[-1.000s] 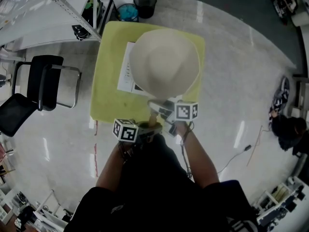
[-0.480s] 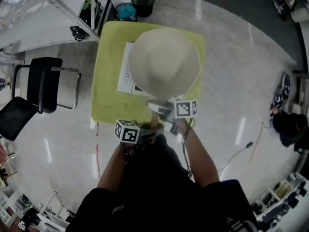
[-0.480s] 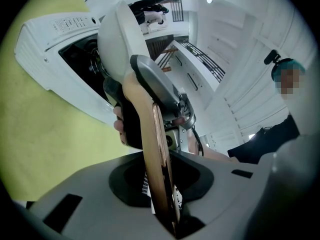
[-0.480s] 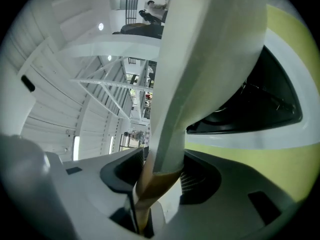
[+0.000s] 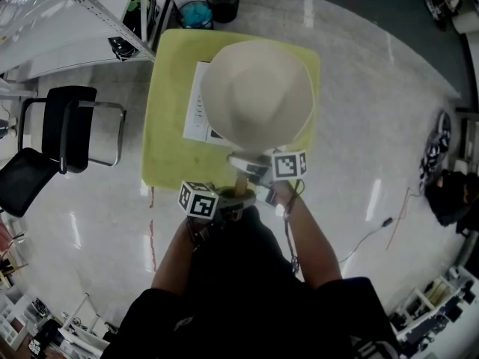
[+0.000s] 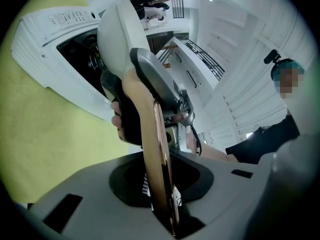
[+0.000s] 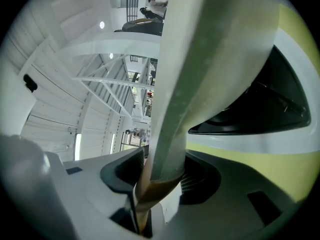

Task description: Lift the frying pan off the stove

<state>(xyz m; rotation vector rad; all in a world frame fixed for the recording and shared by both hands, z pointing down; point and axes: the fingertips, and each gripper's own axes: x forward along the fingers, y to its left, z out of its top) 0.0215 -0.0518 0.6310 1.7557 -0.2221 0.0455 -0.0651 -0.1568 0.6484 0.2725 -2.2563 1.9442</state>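
The frying pan (image 5: 254, 96) is off the stove (image 5: 196, 114). It hangs in the air above it, just above the middle of the head view, and its pale cream round covers most of the white stove below. The stove sits on a yellow-green counter (image 5: 166, 152). Only its left strip, with a row of small markings, shows past the pan's edge. In the left gripper view the pan stands clear of the stove's dark burner well, with open space between them.

Both grippers hold the pan by its wooden handle (image 5: 241, 182), which points down the frame toward the person. The left gripper (image 5: 233, 199) has the outer end. Its jaws are drawn in narrow, and the thin brown wood runs straight down into the slot between them. The right gripper (image 5: 256, 172) grips closer to the pan, where the handle widens into its grey neck. Its jaws stand wider and have just been closing, with the brown end of the handle set between them. A hand wraps each gripper's grip.

At the left of the head view a black chair (image 5: 63, 129) stands on the glossy floor. A black bin (image 5: 224, 4) and a teal bin (image 5: 196, 15) sit just beyond the counter's far edge.
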